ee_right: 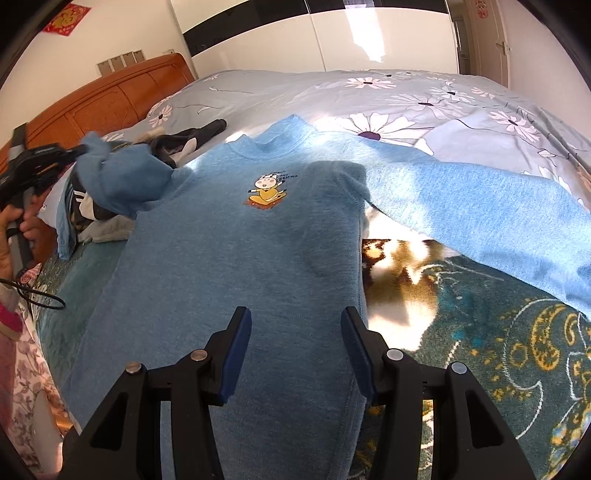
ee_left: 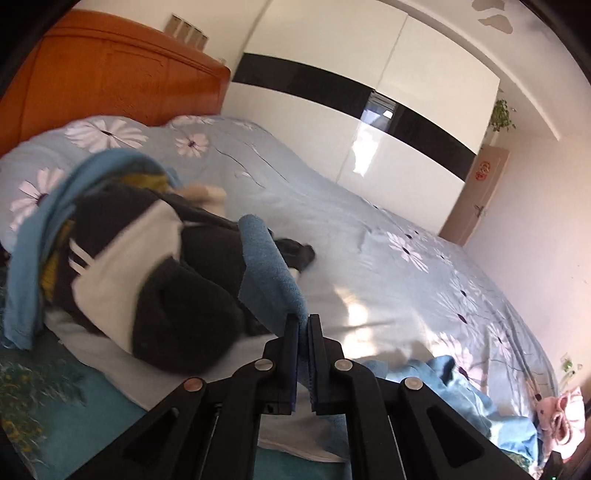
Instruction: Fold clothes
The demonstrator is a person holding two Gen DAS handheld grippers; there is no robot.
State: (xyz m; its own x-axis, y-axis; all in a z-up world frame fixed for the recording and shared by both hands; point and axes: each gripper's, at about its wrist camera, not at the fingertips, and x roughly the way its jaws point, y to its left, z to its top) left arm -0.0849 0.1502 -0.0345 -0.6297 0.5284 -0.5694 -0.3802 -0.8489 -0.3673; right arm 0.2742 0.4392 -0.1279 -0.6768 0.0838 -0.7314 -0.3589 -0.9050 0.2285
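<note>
A blue sweatshirt [ee_right: 236, 258] with a small cartoon print lies face up on the bed, neck toward the headboard. One sleeve [ee_right: 480, 206] stretches out flat to the right. The other sleeve [ee_left: 269, 273] is lifted, and my left gripper [ee_left: 303, 321] is shut on its cuff; in the right wrist view that gripper [ee_right: 79, 150] holds the bunched sleeve [ee_right: 125, 181] above the pile at the left. My right gripper [ee_right: 295, 317] hangs open above the sweatshirt's lower body, nothing between its fingers.
A pile of black, white and blue clothes [ee_left: 147, 266] lies by the wooden headboard [ee_left: 110, 70]. The bed has a floral blue cover [ee_left: 369, 251] and a teal patterned blanket [ee_right: 498, 362]. A white wardrobe [ee_right: 332, 33] and a door [ee_left: 476, 195] stand beyond. A hand [ee_right: 14, 229] grips the left tool.
</note>
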